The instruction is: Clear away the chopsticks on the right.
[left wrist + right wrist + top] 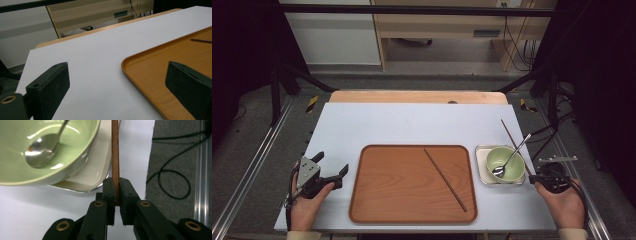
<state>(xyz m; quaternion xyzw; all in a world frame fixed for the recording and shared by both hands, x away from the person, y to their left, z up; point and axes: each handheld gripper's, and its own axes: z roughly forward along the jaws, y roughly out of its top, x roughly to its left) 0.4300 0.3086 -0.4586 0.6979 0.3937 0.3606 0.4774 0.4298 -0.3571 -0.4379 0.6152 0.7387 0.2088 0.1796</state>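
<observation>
Wooden chopstick [115, 150] is pinched tight between the right tongs [115, 188], near the desk's right edge, running just beside the cream tray [96, 173] under the green bowl [505, 164]. A spoon [510, 157] sits in that bowl. The second chopstick [445, 179] lies diagonally on the brown tray [377, 200] in the middle, close to the near edge. Left tongs [332, 172] hang spread wide over the desk [402, 125] at the near left corner, gripping nothing.

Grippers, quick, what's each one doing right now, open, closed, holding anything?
Left gripper: open, fingers wide apart, holding nothing, beside the tray.
Right gripper: closed on the chopstick next to the green bowl.
</observation>
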